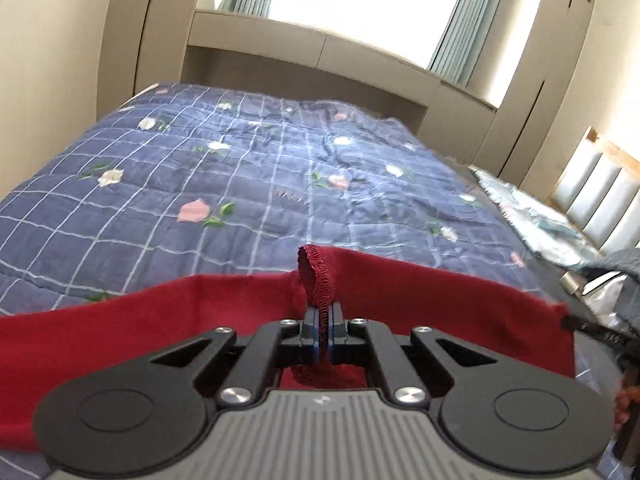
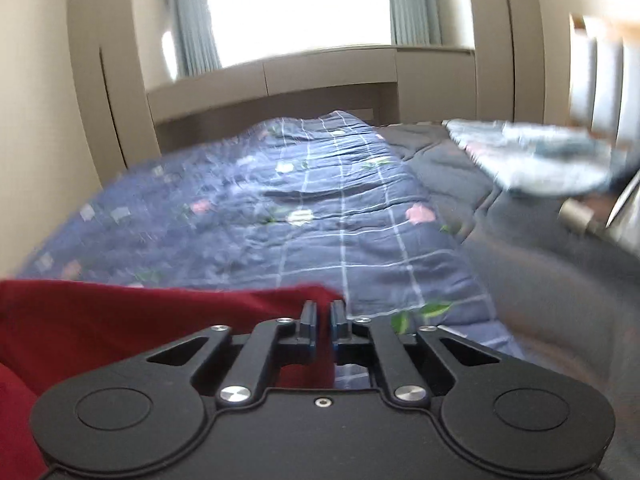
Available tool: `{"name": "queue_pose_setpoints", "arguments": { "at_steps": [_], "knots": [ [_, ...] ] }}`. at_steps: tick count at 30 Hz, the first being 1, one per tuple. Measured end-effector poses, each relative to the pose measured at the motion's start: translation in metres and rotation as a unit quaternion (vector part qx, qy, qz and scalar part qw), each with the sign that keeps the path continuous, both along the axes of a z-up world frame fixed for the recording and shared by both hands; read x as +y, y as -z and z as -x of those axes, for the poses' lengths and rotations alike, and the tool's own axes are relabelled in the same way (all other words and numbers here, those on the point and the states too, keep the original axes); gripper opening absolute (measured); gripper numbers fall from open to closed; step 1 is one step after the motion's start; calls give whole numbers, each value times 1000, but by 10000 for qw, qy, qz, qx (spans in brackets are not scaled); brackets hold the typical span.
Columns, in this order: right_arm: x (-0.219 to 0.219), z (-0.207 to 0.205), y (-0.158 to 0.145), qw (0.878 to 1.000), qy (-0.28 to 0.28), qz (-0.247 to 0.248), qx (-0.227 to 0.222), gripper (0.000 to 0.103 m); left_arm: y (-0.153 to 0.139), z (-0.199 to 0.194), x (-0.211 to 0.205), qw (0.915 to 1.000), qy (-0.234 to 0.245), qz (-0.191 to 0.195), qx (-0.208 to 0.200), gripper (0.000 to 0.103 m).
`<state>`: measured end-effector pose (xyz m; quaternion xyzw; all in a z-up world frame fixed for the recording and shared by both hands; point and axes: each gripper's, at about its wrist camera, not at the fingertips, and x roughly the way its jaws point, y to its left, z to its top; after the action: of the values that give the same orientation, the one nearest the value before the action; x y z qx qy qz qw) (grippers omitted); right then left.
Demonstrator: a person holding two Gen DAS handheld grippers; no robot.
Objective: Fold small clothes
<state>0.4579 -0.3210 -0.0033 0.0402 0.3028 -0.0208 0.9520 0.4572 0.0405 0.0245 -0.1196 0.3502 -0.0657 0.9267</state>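
A dark red garment (image 1: pixel 440 292) hangs stretched across the near edge of a bed, just above the blue quilt (image 1: pixel 240 168). My left gripper (image 1: pixel 323 312) is shut on a bunched fold of its stitched hem, which sticks up between the pads. The right gripper's tip (image 1: pixel 576 326) holds the garment's far right corner taut. In the right wrist view, which is blurred, my right gripper (image 2: pixel 323 308) has its jaws nearly together on the corner of the red garment (image 2: pixel 120 320), which spreads away to the left.
The checked, flowered blue quilt (image 2: pixel 320 220) covers most of the bed. A grey duvet (image 2: pixel 520 280) and a pale blue patterned pillow (image 1: pixel 532 216) lie at the right, by the padded headboard (image 1: pixel 600 188). Beige cabinets (image 1: pixel 312 52) and a bright curtained window stand beyond the bed.
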Motion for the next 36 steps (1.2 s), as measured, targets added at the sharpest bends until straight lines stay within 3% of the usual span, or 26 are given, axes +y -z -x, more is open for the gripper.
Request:
{"name": "queue_pose_setpoints", "arguments": {
  "at_steps": [2,5,7,9,11,15,19,21,23,27,30,36],
  "knots": [
    [5,-8,9,9988,110,455,169,0,19,-10,2,9991,-161,-58,390,3],
    [-3,-14,24,9985,122,359,396,1,52,-21,4,9967,-300,-22,759,3],
    [-6,-5,27,9991,85,203,369,12,65,-21,9,9947,-367,153,951,3],
    [-3,13,22,9995,-19,230,196,40,71,-17,15,9943,-401,216,968,4],
    [3,38,17,9993,-234,299,14,57,70,-15,17,9945,-371,230,950,5],
    [29,86,16,9957,-764,530,-17,74,67,-18,19,9942,-358,263,976,5],
    [69,109,34,9815,-1127,1547,-25,81,68,-21,19,9940,-377,253,996,5],
    [82,104,49,9736,-978,2061,11,81,68,-21,18,9938,-401,247,1005,5],
    [86,96,58,9725,-704,2217,-64,81,68,-20,18,9937,-426,239,1004,5],
    [74,90,48,9789,271,1959,-506,82,64,-20,15,9939,-433,181,994,5],
    [65,99,40,9719,896,2032,-781,81,61,-17,13,9945,-396,121,957,5],
    [38,97,62,9803,1160,1597,-54,81,72,-17,4,9943,-320,-9,1016,5]
  ]
}}
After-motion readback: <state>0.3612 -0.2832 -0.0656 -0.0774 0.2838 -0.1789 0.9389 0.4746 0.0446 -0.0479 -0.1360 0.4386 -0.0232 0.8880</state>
